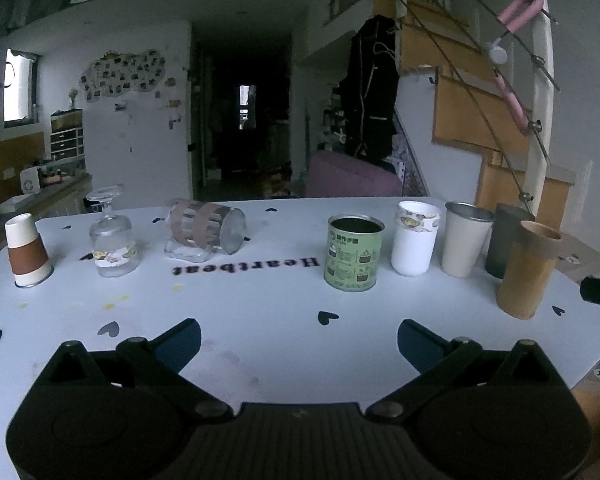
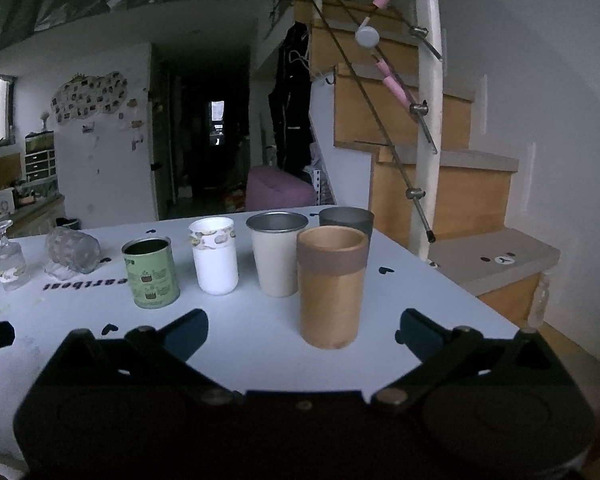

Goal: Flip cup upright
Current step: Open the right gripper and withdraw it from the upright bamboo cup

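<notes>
I count five cups upright at the right of the counter. Left to do: the glass mug on its side, the wine glass and paper cup inverted (both grippers' jaws spread, empty).

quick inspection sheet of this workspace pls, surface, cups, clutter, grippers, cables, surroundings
surface: white table with black heart prints.
job's things: brown-and-white paper cup and clear stemmed glass upside down; glass mug with brown bands on its side.
clutter: green tin can, white paper cup, cream metal tumbler, dark grey cup, tan wooden cup, all upright.
grippers: left gripper and right gripper open, empty.
cables: nothing seen.
surroundings: wooden staircase.
</notes>
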